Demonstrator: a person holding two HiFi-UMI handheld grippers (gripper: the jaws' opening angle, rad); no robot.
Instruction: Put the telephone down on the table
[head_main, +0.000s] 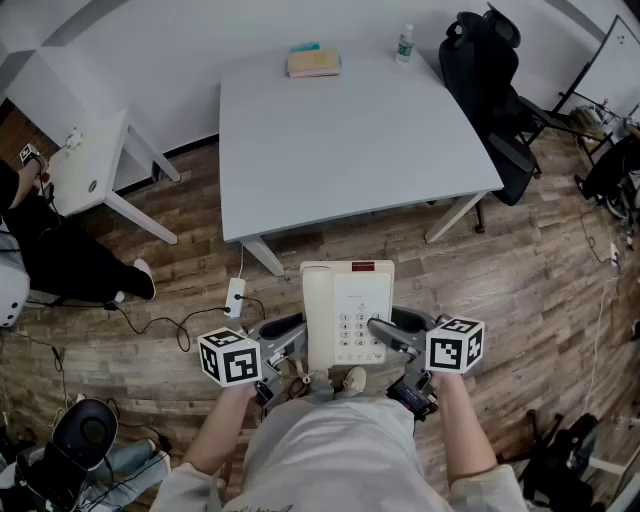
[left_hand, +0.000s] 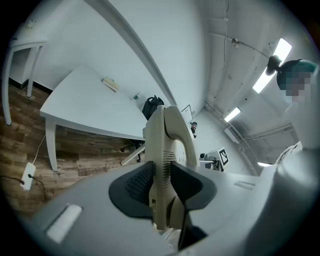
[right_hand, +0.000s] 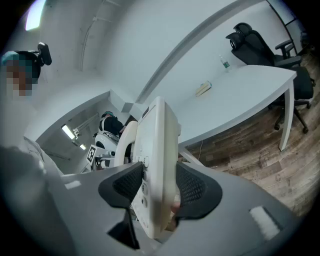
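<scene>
A cream desk telephone, handset on its left side and keypad to the right, is held in the air over the wooden floor, just short of the white table's near edge. My left gripper is shut on its left edge and my right gripper on its right edge. In the left gripper view the telephone stands edge-on between the dark pads, which press on both faces. The right gripper view shows the same grip on the telephone, with the table beyond.
On the table's far edge lie a book and a bottle. A black office chair stands at its right. A small white side table and a seated person in black are at the left. A power strip lies on the floor.
</scene>
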